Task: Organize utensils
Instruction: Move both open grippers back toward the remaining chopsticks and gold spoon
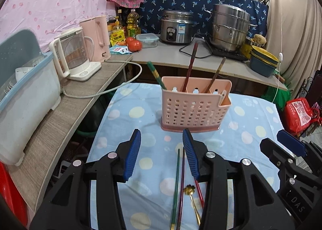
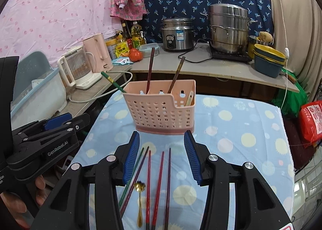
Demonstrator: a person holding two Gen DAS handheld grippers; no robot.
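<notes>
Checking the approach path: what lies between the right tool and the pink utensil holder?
Only bare dotted cloth between the right tool and the pink utensil holder, in the right wrist view; loose chopsticks lie nearer.

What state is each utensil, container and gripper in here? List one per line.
Pink caddy: upright, holding three chopsticks and a spoon.
Loose chopsticks: flat on the cloth.
Gold spoon: flat on the cloth.
Left gripper: jaws open, empty.
Right gripper: jaws open, empty.

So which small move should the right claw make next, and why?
Probably lower the right claw, which is open and empty, onto one red chopstick lying just below it on the cloth. The pink holder already has three chopsticks standing in it, while five chopsticks and the gold spoon are not yet sorted.
</notes>
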